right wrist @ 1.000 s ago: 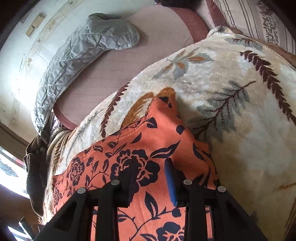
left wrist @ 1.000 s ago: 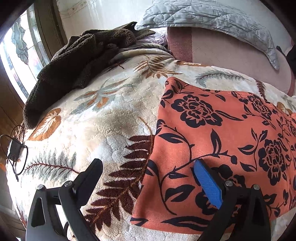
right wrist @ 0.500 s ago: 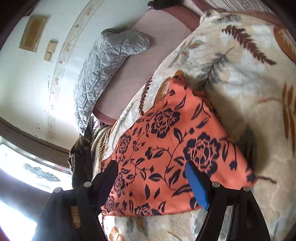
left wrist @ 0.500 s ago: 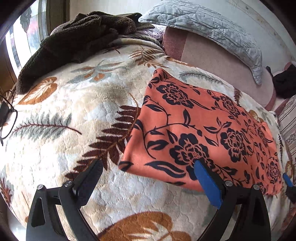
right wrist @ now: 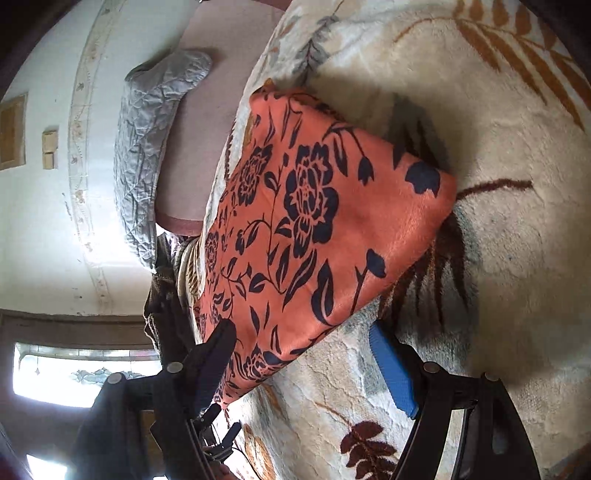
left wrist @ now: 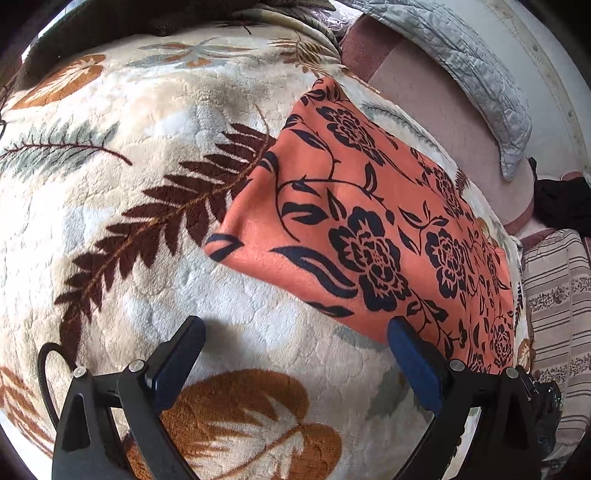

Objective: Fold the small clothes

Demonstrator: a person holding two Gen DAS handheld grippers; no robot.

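An orange cloth with a black flower print [left wrist: 373, 225] lies folded flat on a cream leaf-patterned blanket [left wrist: 147, 206]. It also shows in the right wrist view [right wrist: 314, 229]. My left gripper [left wrist: 295, 347] is open and empty, above the blanket just short of the cloth's near edge. My right gripper [right wrist: 303, 354] is open and empty, over the cloth's near corner without touching it.
A grey quilted pillow [left wrist: 476, 66] lies on a pink mattress [left wrist: 417, 85] behind the cloth. A dark brown garment [left wrist: 155, 14] sits at the blanket's far left. A striped cushion [left wrist: 557, 295] is at the right. A window [right wrist: 74, 373] is at the left.
Both grippers have drawn back from the cloth toward the near edge of the bed. The right gripper has opened from nearly shut to wide. The cloth lies still.
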